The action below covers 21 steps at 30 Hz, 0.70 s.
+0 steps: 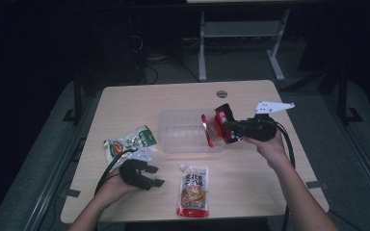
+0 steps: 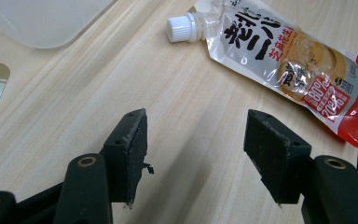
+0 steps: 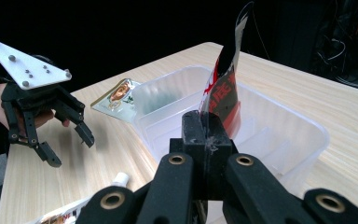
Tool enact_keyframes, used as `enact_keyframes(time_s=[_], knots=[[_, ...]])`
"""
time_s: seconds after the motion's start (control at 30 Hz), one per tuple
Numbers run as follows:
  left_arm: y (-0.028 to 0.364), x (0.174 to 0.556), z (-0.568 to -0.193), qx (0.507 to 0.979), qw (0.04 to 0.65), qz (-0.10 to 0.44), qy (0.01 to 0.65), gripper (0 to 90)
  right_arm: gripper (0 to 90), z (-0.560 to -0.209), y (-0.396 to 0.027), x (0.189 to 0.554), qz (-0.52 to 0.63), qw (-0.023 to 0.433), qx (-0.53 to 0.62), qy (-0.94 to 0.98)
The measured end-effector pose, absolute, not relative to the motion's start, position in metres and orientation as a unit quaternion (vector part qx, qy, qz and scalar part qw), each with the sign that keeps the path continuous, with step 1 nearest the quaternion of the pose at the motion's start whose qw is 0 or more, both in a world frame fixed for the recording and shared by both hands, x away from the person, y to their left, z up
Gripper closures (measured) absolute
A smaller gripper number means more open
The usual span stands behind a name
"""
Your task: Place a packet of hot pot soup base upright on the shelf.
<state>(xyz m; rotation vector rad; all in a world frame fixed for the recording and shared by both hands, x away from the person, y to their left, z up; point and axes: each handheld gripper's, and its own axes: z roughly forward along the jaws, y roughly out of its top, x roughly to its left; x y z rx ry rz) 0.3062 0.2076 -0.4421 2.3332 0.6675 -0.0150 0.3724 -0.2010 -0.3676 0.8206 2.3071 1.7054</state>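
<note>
Near edge: spouted sauce pouch [image 1: 193,190] lies flat on the worktop [image 1: 250,183], untouched. Left tongs [image 1: 150,176] stand wide, empty, resting low beside the green packet [image 1: 130,142]. Right tongs [image 1: 225,129] pinched tight on the red packet [image 1: 217,126], which stands upright over the clear tub [image 1: 183,131], at its right end. Judgement: lower the packet well inside the tub wall before letting go, else it may tip out. Pale wood-grain worktop, dim room, dark floor, white frame legs [image 1: 236,45] behind.

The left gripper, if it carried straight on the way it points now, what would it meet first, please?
Probably the spouted sauce pouch: it lies just ahead of the open left gripper, with bare table between, though depth is uncertain.
</note>
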Motion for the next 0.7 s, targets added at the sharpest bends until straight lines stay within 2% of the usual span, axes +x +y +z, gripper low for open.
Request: enact_keyframes(time_s=[0.5,0.7], knots=[[0.208,0.307,-0.443,0.902,0.348,-0.009,0.256,39.0,90.0,-0.376,-0.19,0.382,0.55,0.099,0.284,0.779],[0.209,0.307,-0.444,0.9,0.35,-0.01,0.259,39.1,90.0,-0.381,-0.184,0.386,0.545,0.094,0.284,0.783]])
